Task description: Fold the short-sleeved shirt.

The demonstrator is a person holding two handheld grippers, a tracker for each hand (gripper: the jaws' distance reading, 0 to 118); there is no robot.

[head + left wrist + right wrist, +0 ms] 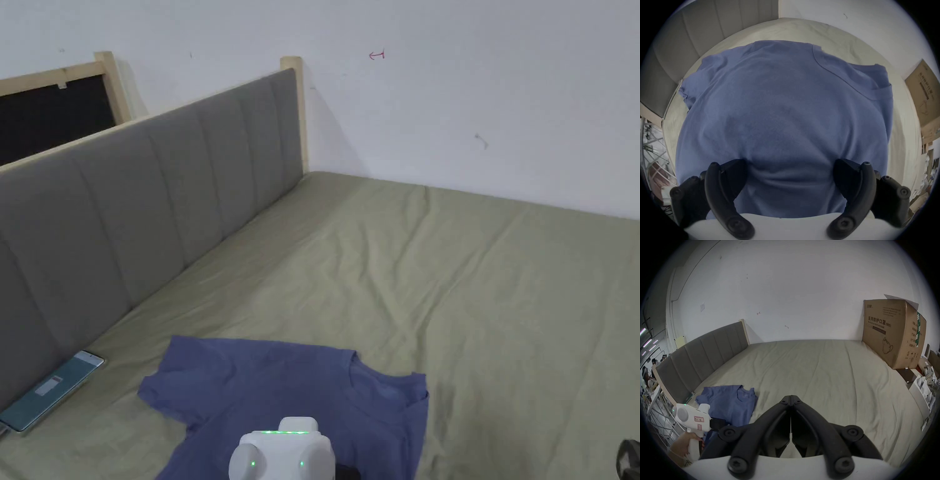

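Near the bed's (500, 281) front edge, close to the headboard (156, 206) side, the blue shirt (294, 400) lay spread, its collar toward the far wall and its long axis running away from me. My left gripper (790, 172) was directly above the hem end, jaws wide open with cloth between them but not pinched. A phone (53, 390) rested by the headboard. Further right, my right gripper (791, 398) was fully closed, holding nothing, above bare sheet, well apart from the shirt. I judged my left one clearly nearer.
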